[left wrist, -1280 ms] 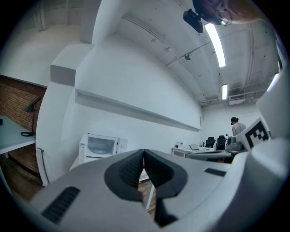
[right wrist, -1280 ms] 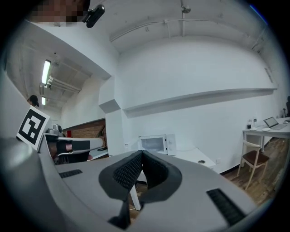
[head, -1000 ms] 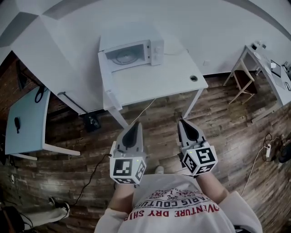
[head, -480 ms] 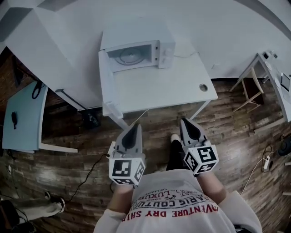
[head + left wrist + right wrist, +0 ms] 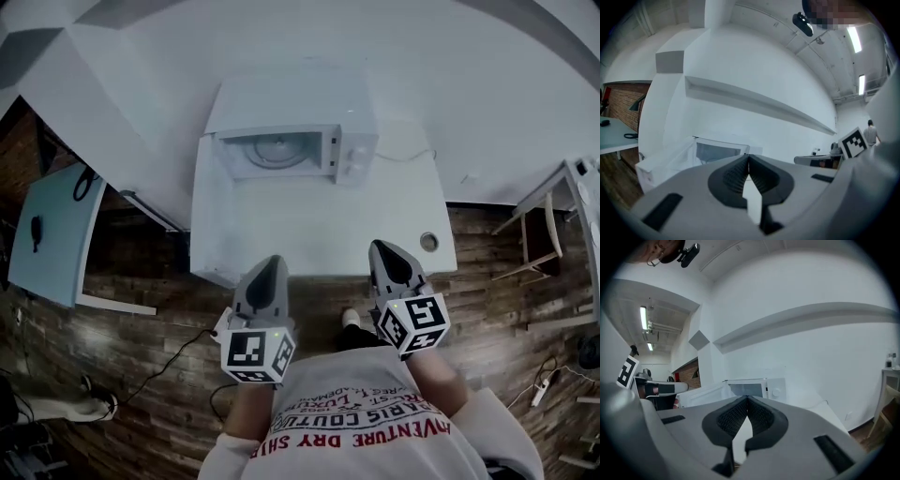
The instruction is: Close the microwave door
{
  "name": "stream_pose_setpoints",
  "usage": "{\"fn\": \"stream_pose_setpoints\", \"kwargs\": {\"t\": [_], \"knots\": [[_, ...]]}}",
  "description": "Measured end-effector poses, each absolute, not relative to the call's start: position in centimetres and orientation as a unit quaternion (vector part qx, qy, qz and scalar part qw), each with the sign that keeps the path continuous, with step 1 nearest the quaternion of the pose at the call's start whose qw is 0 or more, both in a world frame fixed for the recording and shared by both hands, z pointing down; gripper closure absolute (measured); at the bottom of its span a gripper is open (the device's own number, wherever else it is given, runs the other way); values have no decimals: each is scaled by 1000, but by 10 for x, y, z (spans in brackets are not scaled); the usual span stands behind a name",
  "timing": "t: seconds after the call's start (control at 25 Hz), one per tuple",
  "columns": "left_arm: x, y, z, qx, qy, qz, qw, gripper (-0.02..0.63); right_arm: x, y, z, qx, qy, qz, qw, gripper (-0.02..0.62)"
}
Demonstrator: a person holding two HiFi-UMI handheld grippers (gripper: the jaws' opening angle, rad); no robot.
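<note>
- As the person steps up to the worktop (image 5: 375, 216), the microwave (image 5: 291, 122) at its back sits nearer in the head view than a second ago.
- Its door (image 5: 206, 178) stands wide open, swung out to the left.
- Left gripper (image 5: 270, 272) and right gripper (image 5: 386, 258): jaws pressed together, holding nothing, both at the worktop's near edge, well apart from the door.
- Judgement: approach only; no push begun.

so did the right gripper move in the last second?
Yes. The right gripper went forward: its tip now overlaps the table's front edge; earlier it was well short of it.
</note>
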State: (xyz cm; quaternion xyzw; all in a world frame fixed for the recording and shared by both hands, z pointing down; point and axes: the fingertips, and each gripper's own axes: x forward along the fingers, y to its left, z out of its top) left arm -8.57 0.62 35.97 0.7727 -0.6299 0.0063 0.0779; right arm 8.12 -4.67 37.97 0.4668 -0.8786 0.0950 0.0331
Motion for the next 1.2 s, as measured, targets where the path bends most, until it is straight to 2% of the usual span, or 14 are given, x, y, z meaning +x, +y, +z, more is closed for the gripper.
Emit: {"fn": "stream_pose_setpoints", "kwargs": {"t": [0.52,1.2], "knots": [[-59,-136,368,725,-681,12,102,600,98,-223,367,403,-910,79,60,583],[-102,-240,382,748,-651,40,125,600,27,-337,370,396,-904,80,138,583]]}}
